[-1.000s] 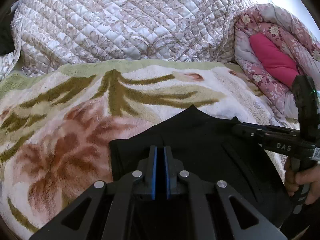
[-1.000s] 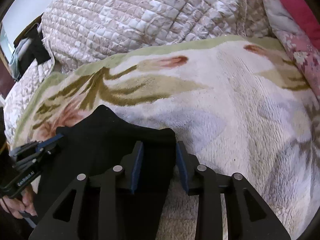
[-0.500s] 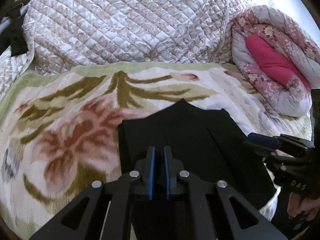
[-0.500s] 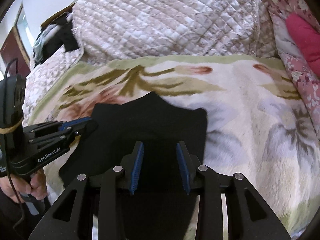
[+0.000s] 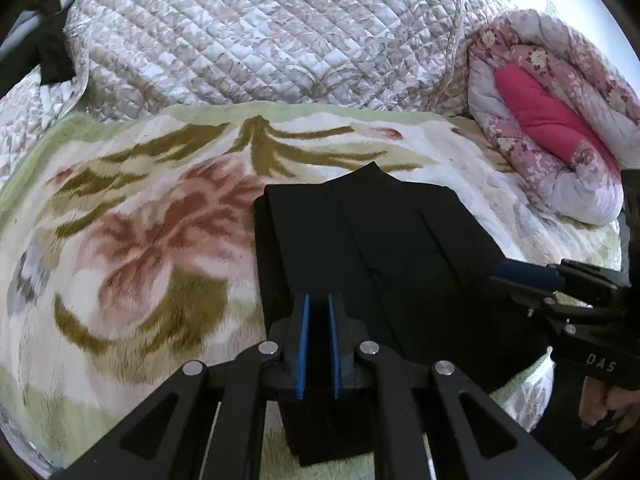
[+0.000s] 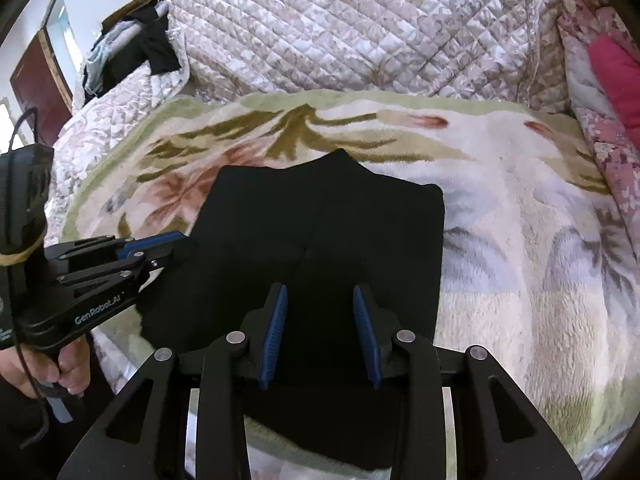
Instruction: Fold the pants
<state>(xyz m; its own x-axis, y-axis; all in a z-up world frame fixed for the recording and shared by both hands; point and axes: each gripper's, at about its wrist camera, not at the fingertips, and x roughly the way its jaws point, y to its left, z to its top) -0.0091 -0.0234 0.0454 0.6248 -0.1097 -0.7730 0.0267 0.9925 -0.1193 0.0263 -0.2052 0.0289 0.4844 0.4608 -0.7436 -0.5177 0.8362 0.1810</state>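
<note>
Pants (image 5: 368, 248): black, lying folded on the flowered fleece blanket (image 5: 132, 240) spread over the bed, near the edge closest to us, with a peak of cloth poking out at the far end. The quilted cover (image 5: 260, 32) is heaped behind, the pink comforter (image 5: 560, 128) off to the right.

Left claw (image 5: 318, 340): narrow gap, and its jaws have just been opening a little. Black cloth runs between and below the pads (image 5: 303, 344); we cannot tell whether they still pinch it. Right claw (image 6: 320, 332): moderately wide, over the near part of the garment, gripping nothing we can see (fabric lies under it, not clamped).

Risks as we judge them:
- If the left pads still drag on the cloth, moving off could lift the top layer and undo the fold.
- The near end hangs close to the bed edge; a nudge could slide the bundle off.
- The far peak means layers are misaligned, so another fold may come out crooked.
- Plush pile may catch the cloth when shifted.
</note>
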